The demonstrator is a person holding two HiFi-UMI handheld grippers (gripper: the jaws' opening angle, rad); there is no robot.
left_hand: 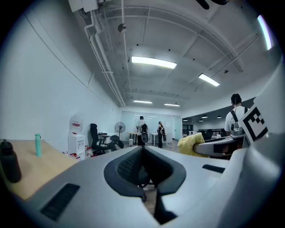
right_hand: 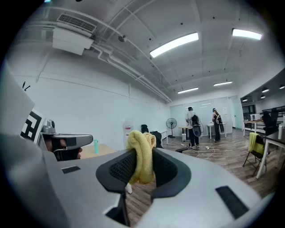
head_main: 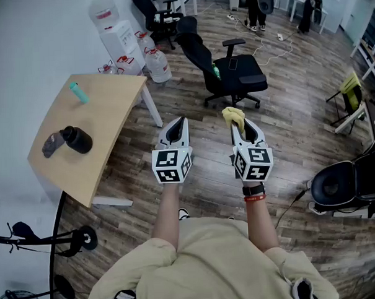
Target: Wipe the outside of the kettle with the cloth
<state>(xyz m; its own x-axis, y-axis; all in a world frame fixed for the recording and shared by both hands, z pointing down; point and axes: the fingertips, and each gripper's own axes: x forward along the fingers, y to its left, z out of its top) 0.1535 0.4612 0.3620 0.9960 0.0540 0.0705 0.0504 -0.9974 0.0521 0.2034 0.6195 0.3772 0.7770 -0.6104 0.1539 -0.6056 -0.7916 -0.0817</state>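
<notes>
Right claw (right_hand: 141, 171): clenched on the yellow cloth (right_hand: 140, 151), a folded wad pinched between the jaws and bulging above them.
Left claw (left_hand: 143, 153): jaws together with nothing between them, held in the air beside the right one.
Kettle (head_main: 79, 140): black, on the wooden tabletop (head_main: 105, 118), well apart from both claws and off to the person's left. A grey item (head_main: 51, 145) lies just beside it, with a teal bottle (head_main: 79, 93) farther along.
Risk 1: only a fold is gripped, so dragging it over the kettle could probably pull the cloth free.
Risk 2: nothing steadies the kettle, so a 1-claw wipe may slide or tip it.
Risk 3: a wide stroke could knock the grey item.
</notes>
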